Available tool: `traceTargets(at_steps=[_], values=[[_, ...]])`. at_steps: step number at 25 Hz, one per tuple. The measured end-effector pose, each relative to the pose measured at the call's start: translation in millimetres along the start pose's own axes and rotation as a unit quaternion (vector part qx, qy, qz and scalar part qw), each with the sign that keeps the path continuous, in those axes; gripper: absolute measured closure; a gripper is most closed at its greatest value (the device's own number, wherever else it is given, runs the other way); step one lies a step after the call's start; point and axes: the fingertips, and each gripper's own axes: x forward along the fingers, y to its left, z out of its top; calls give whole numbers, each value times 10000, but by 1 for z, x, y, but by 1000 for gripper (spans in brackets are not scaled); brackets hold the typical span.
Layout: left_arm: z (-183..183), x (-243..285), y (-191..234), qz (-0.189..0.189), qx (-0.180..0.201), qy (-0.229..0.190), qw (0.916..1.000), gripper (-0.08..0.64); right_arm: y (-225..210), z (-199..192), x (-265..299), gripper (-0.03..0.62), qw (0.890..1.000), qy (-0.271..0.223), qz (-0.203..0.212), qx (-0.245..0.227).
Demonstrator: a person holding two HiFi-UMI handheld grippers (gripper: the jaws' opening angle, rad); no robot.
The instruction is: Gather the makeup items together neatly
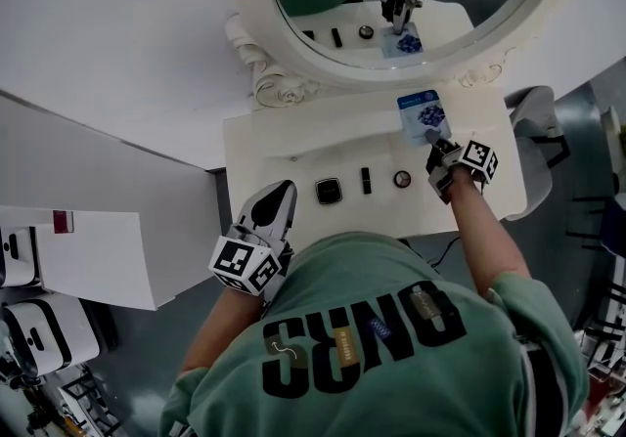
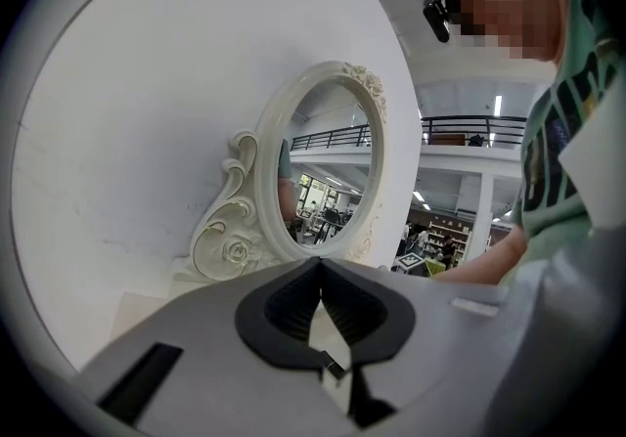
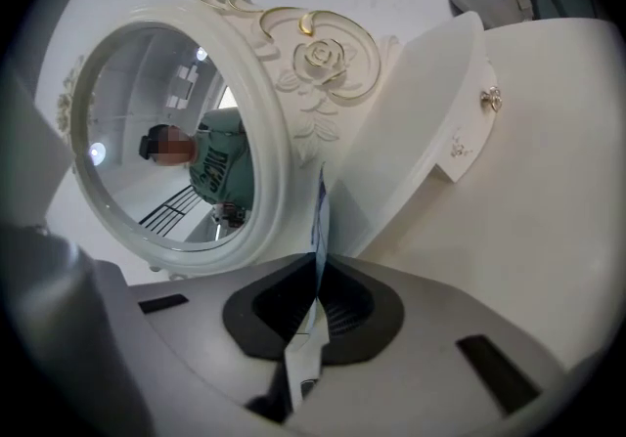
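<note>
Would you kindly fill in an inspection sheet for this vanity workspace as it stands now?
Surface: white vanity table, pale top, no spills seen.
Job's things: black square compact, black tube and small round pot in a row near the front edge; blue-and-white packet further back, towards the mirror.
Clutter: nothing seen.
Grippers: left gripper shut and empty, at the table's front left; right gripper shut on the packet's near edge.
Cables: thin dark line below the front edge, perhaps a cord.
Surroundings: round ornate mirror at the back; grey chair to the right.
</note>
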Motion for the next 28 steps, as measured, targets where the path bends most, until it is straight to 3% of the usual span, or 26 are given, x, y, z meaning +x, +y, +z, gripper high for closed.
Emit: traceTargets(at_steps=[7, 13, 18, 28], values=[[9, 1, -12, -364, 152, -123, 9991, 551, 77, 21, -55, 596, 9907, -581, 1202, -275], [9, 7, -38, -800, 285, -168, 9962, 551, 114, 33, -104, 597, 9819, -902, 1562, -576], [0, 14, -66, -1064, 319, -107, 9938, 550, 85, 20, -139, 597, 9851, -940, 1324, -572], [-33, 31, -104, -1008, 251, 140, 9945, 551, -52, -16, -150, 597, 9989, -378, 186, -213]])
